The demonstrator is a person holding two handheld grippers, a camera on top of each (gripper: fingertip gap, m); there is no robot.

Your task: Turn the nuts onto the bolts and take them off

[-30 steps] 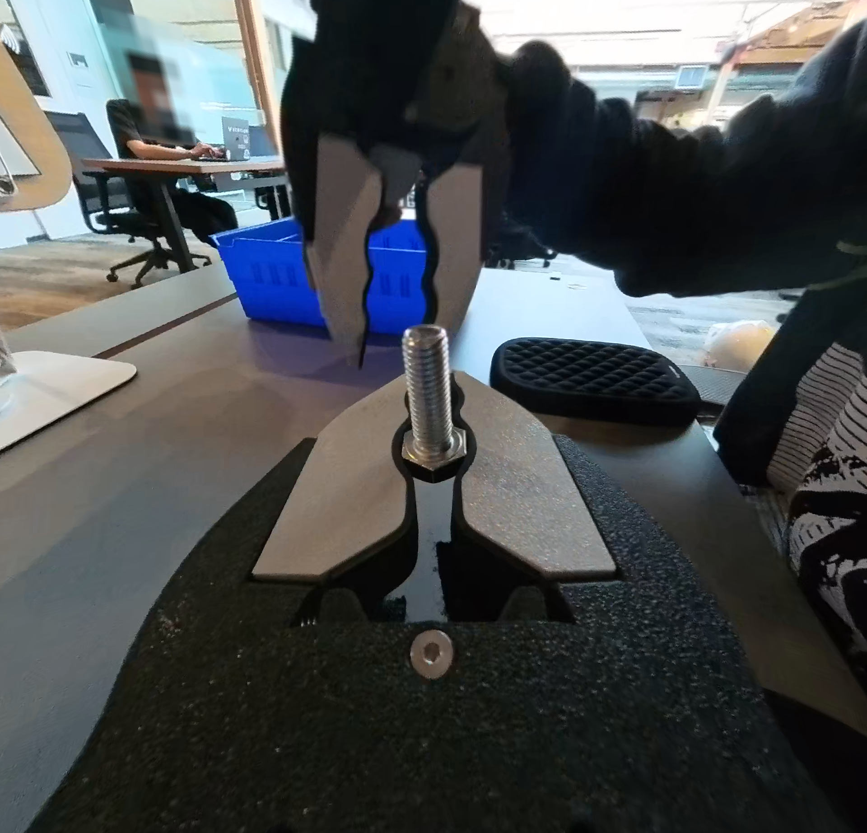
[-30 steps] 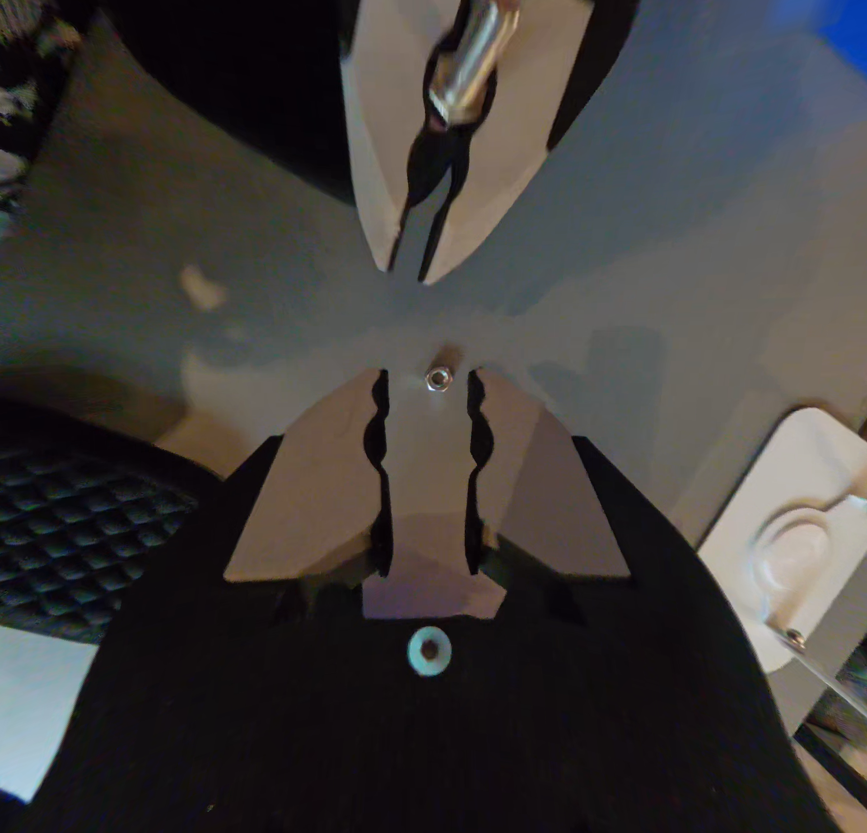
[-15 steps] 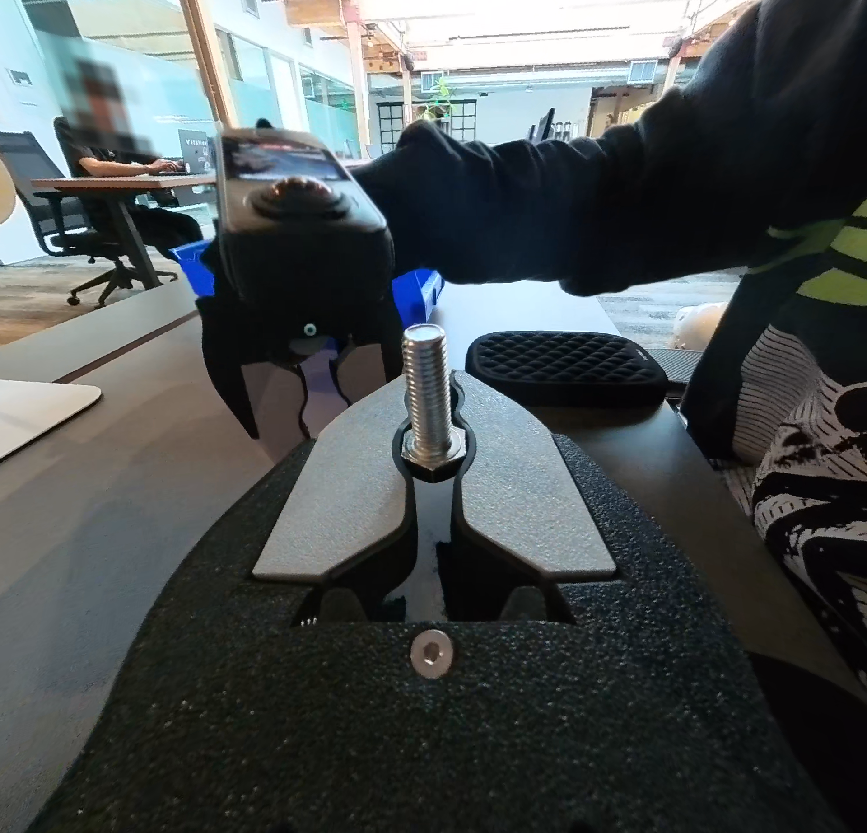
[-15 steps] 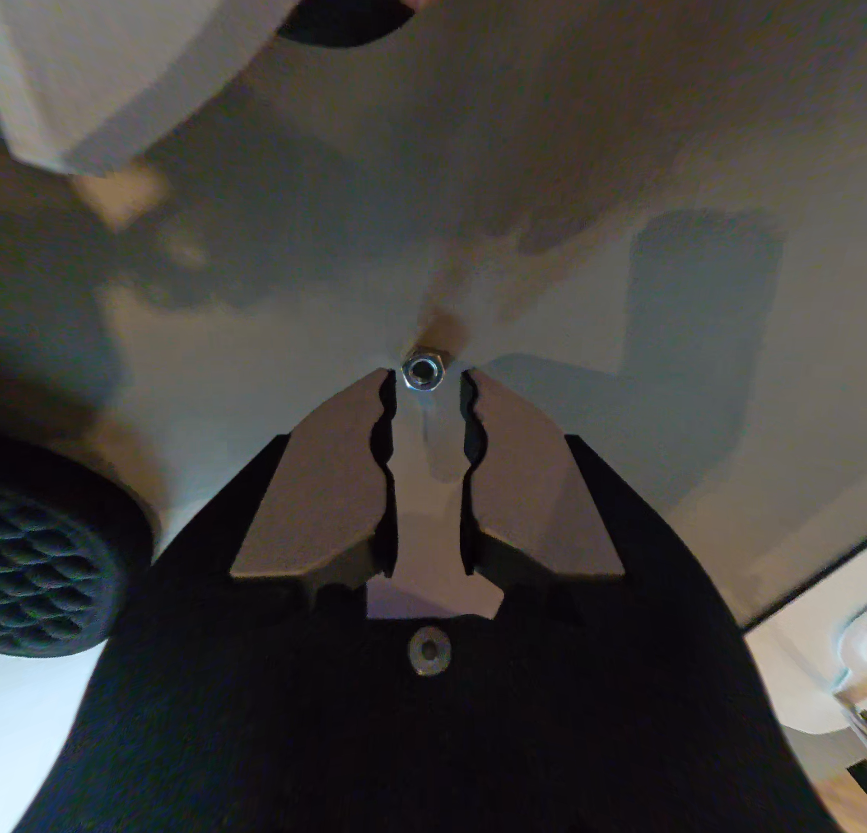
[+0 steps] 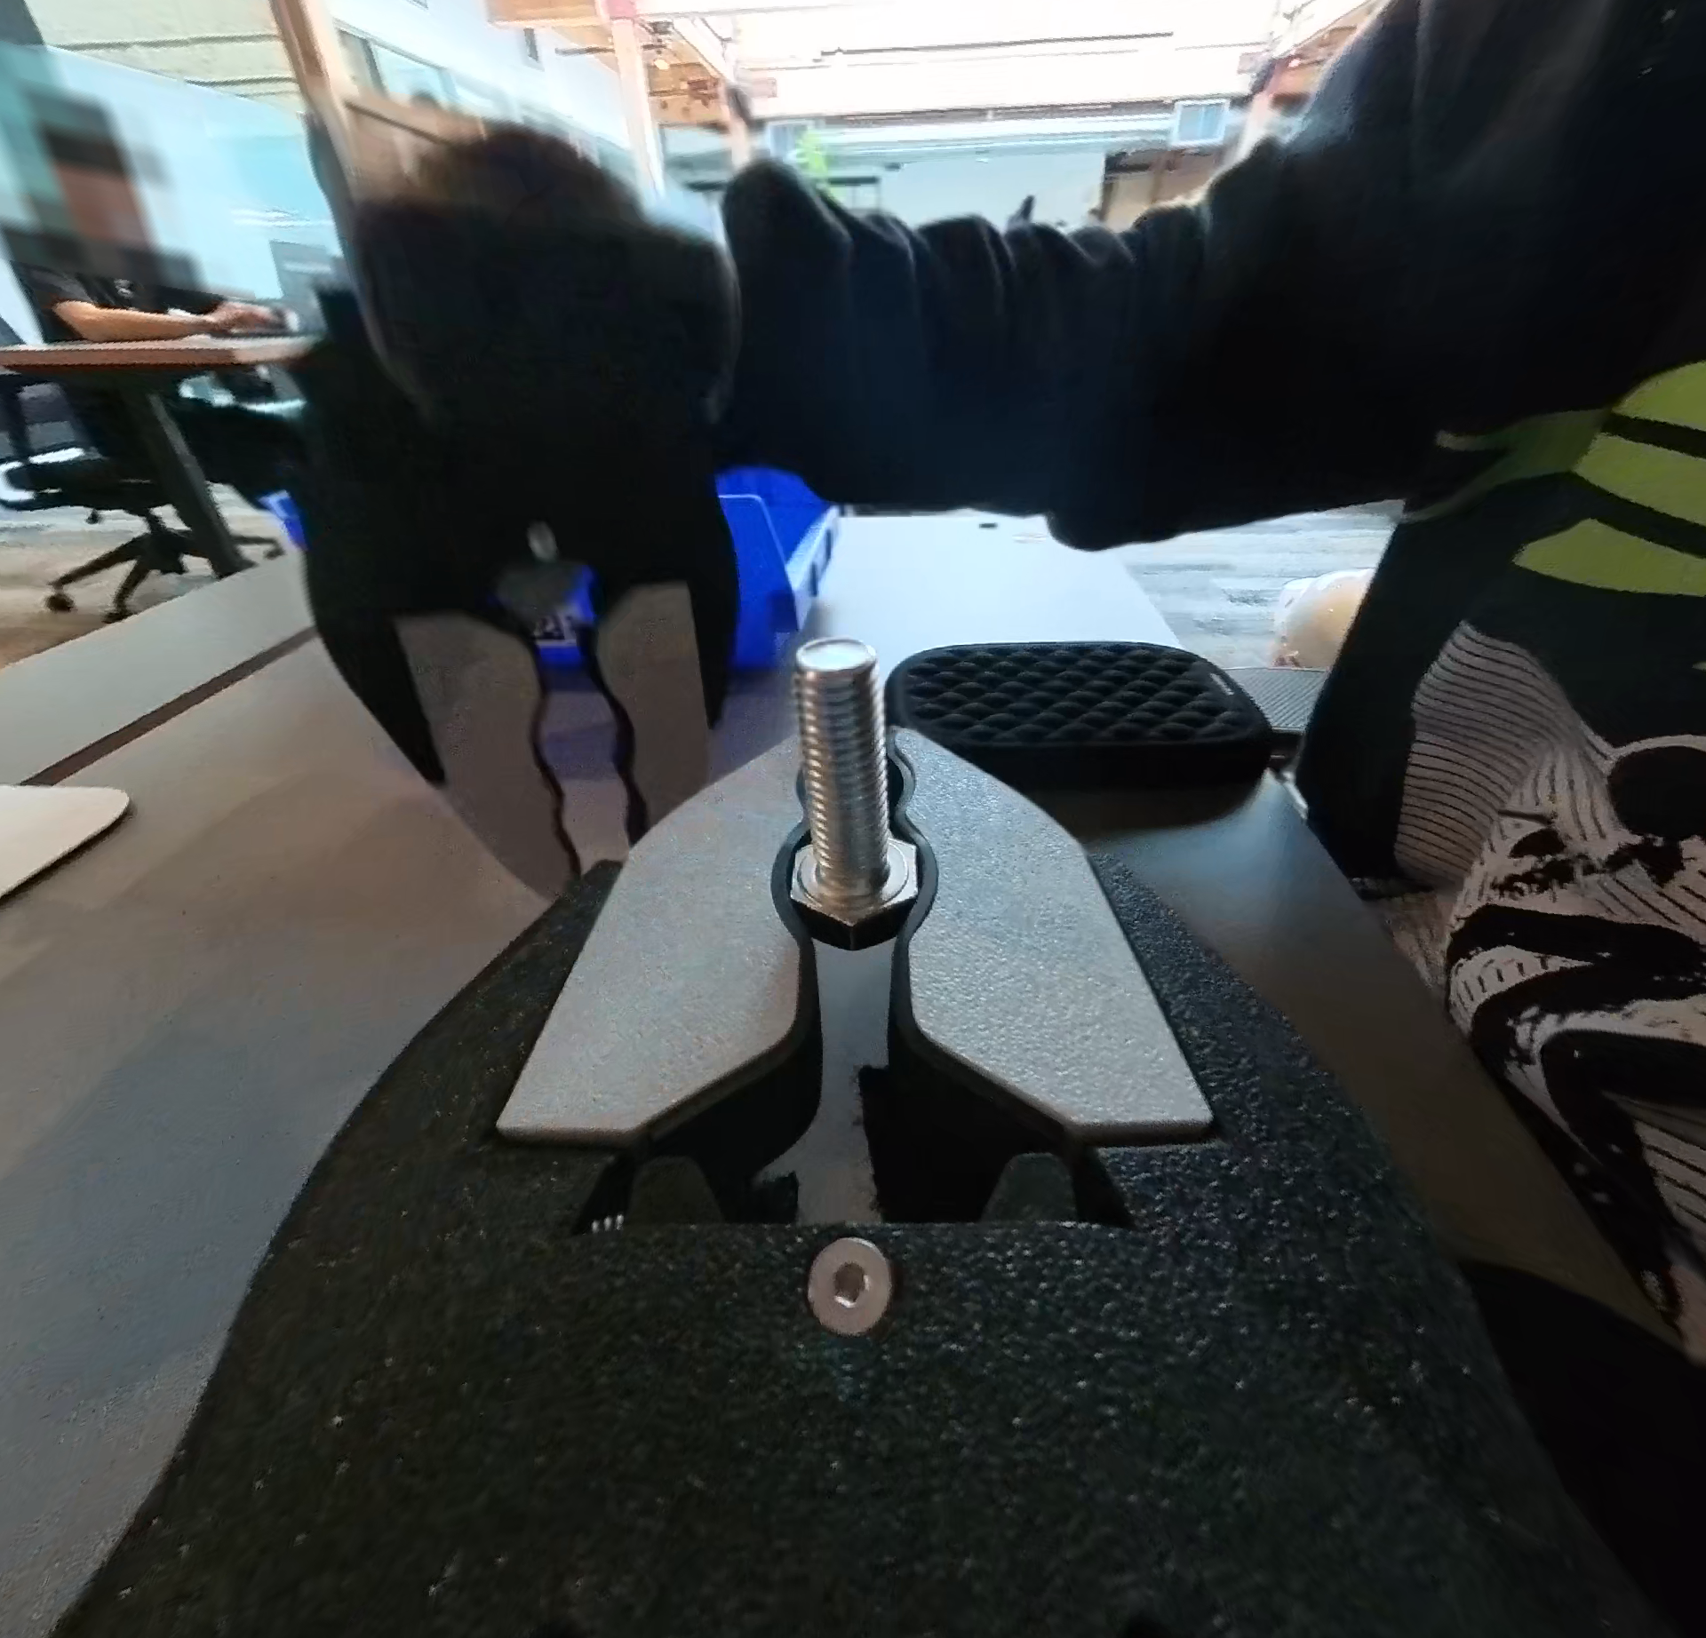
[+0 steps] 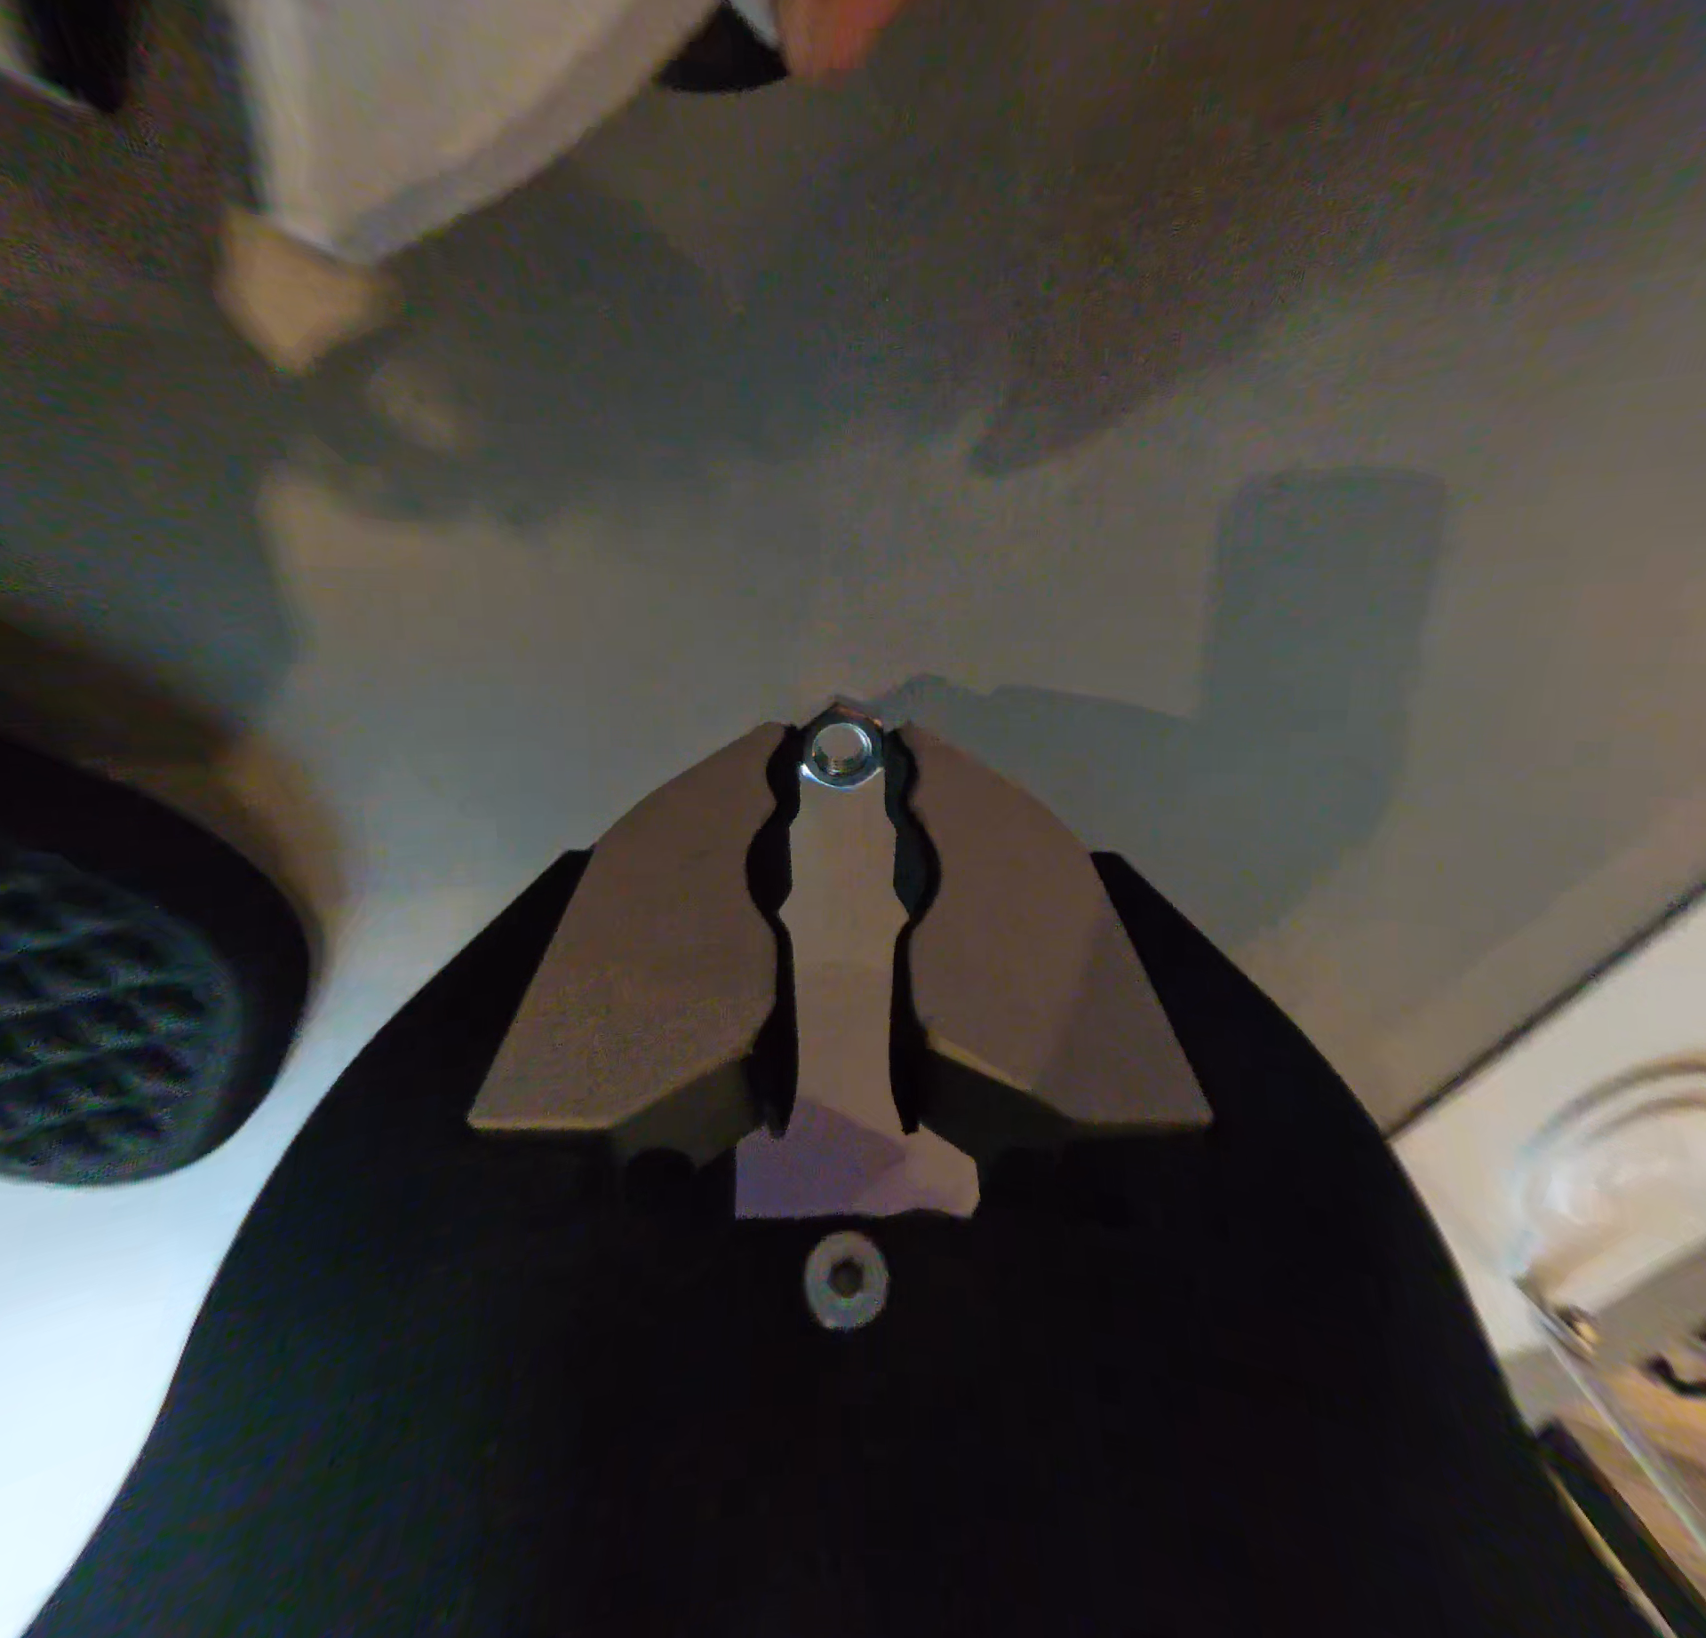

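Note:
My left gripper (image 5: pixel 854 754) is shut on the hex head of a silver bolt (image 5: pixel 840 717). It holds the bolt upright, threads up, above the grey table (image 5: pixel 231 994). My right gripper (image 6: pixel 842 734) points straight down at the table. Its tips are closed against a small silver nut (image 6: pixel 840 757) that lies flat on the tabletop. In the left wrist view the right gripper (image 5: pixel 591 818) stands blurred just left of and behind the bolt, held by a dark-sleeved arm (image 5: pixel 1108 348).
A blue bin (image 5: pixel 771 560) stands behind the grippers. A black textured pad (image 5: pixel 1071 703) lies right of the bolt and shows in the right wrist view (image 6: pixel 102 1021). A white base (image 6: pixel 1569 1160) is at the table's side. A person sits at a far desk (image 5: pixel 138 357).
My right gripper has come down onto the table and narrowed its fingers around the nut. The left gripper has kept the bolt upright and still.

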